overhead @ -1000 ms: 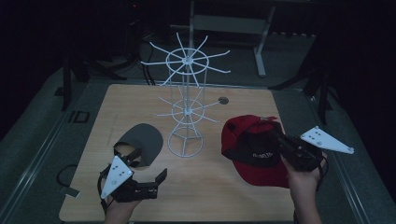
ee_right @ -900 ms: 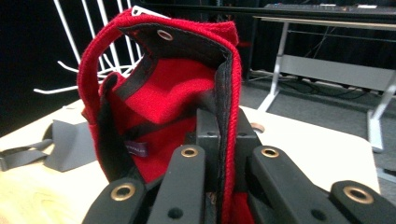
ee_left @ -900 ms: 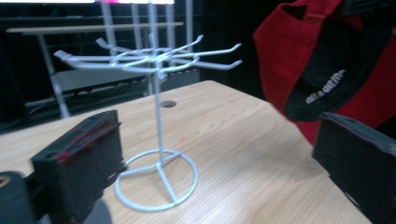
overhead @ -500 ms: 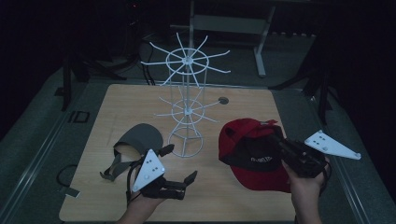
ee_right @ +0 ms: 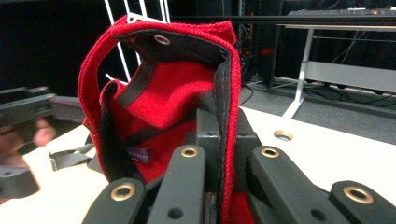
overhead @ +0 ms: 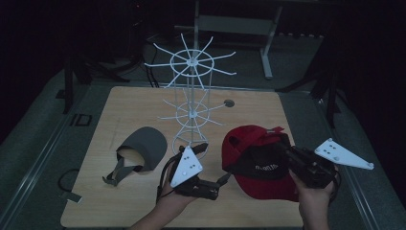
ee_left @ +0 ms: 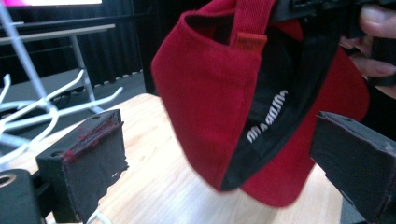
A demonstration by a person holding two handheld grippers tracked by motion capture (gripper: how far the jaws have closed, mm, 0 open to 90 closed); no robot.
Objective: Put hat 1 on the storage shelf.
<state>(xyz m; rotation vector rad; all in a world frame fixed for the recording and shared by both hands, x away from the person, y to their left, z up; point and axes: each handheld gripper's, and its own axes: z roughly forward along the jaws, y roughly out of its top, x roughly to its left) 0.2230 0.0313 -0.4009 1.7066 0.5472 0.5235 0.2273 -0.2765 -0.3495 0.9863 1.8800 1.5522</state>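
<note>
Dark room, pale wooden table (overhead: 143,100) with a white wire rack (overhead: 190,103) at its centre.
The right gripper (overhead: 292,158), at the lower right of the high view, is clamped on the rim of the red cap (overhead: 249,139), holding it tilted above the table just right of the rack. The left gripper (overhead: 221,180), at the lower centre, has its jaws wide apart, pointing at the cap, nothing between them. A grey cap (overhead: 146,146) lies at the lower left.

Bare desk (overhead: 134,201) lies open along the near edge and far corners. The wire rack (overhead: 190,112) blocks the middle; the grey cap (overhead: 143,148) lies just left of it, and the red cap (overhead: 261,163) to its right.
</note>
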